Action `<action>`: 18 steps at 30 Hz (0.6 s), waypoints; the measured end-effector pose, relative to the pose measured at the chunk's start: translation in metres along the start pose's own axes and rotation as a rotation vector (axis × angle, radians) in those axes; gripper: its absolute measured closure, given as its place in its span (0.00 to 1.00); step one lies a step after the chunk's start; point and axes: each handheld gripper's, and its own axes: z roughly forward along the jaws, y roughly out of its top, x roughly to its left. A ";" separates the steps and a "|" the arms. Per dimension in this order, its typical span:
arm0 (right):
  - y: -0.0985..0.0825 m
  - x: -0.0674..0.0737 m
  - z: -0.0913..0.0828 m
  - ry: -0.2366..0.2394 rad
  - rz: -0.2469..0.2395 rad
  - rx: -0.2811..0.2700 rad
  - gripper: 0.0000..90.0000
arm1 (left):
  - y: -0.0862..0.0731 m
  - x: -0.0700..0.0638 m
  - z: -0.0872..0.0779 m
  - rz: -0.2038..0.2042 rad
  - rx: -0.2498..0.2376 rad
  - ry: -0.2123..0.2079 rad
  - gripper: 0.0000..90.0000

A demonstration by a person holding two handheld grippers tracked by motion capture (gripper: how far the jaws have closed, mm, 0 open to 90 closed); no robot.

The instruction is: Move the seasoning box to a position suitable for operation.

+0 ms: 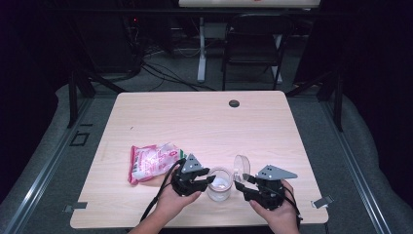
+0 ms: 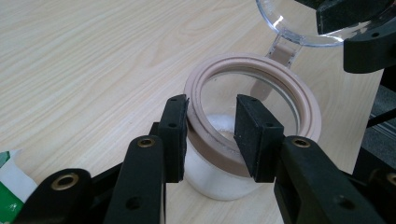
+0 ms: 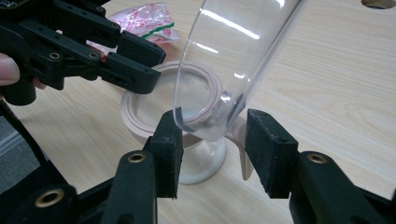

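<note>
From the high view, I've got a clear jar (image 1: 218, 185) near the front edge of the bench (image 1: 195, 122), my left tool (image 1: 210, 178) at its rim and my right tool (image 1: 237, 182) at the raised clear lid (image 1: 241, 167). A pink snack bag (image 1: 153, 161) lies to the left.

Left tool view: my jaws straddle the jar's tan rim (image 2: 254, 100), one outside, one inside, with a gap showing, not clamped.

Right tool view: the lid (image 3: 233, 60) stands upright between my jaws, the left one touching its edge, the right one clear; the jar (image 3: 180, 116) sits just behind.
</note>
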 end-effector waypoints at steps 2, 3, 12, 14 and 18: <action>-0.001 0.000 0.002 0.000 0.005 -0.004 0.63 | 0.000 0.000 0.000 -0.002 0.001 0.000 0.72; -0.001 0.000 0.003 -0.005 0.003 -0.001 0.63 | 0.000 0.000 0.000 0.003 0.002 0.003 0.71; -0.004 -0.001 0.011 -0.009 0.019 0.013 0.64 | 0.002 0.002 -0.006 -0.017 -0.025 -0.011 0.68; -0.004 0.000 0.014 -0.016 0.012 0.017 0.65 | 0.001 0.003 -0.007 -0.015 -0.028 -0.006 0.68; -0.005 0.001 0.019 -0.036 -0.004 0.011 0.69 | 0.000 0.005 -0.011 -0.018 -0.030 0.008 0.68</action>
